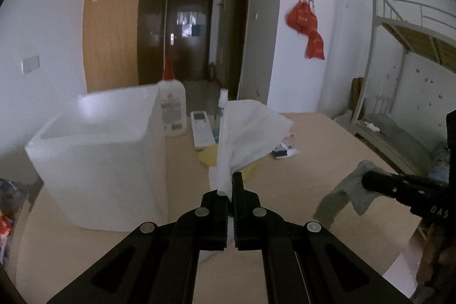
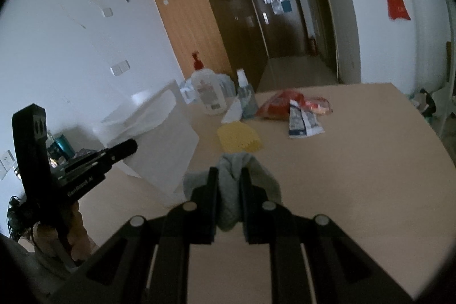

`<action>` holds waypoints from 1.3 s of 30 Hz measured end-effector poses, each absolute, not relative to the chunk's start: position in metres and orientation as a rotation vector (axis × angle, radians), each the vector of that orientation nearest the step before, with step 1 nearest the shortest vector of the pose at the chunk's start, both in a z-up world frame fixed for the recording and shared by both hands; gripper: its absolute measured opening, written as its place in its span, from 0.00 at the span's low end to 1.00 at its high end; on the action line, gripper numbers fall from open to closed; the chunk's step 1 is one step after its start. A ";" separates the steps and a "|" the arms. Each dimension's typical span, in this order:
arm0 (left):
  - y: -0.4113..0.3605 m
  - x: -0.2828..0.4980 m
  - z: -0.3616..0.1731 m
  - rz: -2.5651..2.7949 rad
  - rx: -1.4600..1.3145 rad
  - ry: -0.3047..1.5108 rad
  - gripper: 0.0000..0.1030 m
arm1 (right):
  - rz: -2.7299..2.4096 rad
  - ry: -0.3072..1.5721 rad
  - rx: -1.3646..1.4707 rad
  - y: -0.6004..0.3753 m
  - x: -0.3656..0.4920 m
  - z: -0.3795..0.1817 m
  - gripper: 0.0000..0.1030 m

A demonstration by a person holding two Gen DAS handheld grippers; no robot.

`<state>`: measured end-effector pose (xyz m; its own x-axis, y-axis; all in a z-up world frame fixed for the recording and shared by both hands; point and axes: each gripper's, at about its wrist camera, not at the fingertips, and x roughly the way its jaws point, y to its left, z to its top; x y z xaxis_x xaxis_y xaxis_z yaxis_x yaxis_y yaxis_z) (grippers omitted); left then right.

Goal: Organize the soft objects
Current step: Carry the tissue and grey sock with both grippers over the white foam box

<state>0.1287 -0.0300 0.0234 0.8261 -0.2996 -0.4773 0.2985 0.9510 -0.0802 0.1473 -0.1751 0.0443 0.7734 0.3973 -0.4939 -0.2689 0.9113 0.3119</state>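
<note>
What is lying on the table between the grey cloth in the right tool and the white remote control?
A yellow cloth lies flat between the grey cloth and the remote, in the right wrist view.

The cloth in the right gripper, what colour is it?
Grey. The cloth shows best in the right wrist view, pinched in the right gripper.

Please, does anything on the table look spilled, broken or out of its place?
Nothing looks spilled or broken. The snack packets lie loose and crooked on the table, and a yellow cloth lies flat near the white box. The left claw holds a white cloth, the right claw a grey one.
</note>
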 end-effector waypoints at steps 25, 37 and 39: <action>-0.013 0.045 0.062 -0.278 0.029 0.368 0.02 | 0.404 0.422 0.170 -0.151 0.081 0.083 0.16; 0.016 0.028 0.070 -0.174 0.016 0.349 0.02 | 0.521 0.401 0.141 -0.118 0.089 0.091 0.16; 0.025 0.025 0.070 -0.144 0.010 0.347 0.02 | 0.549 0.398 0.133 -0.111 0.091 0.092 0.16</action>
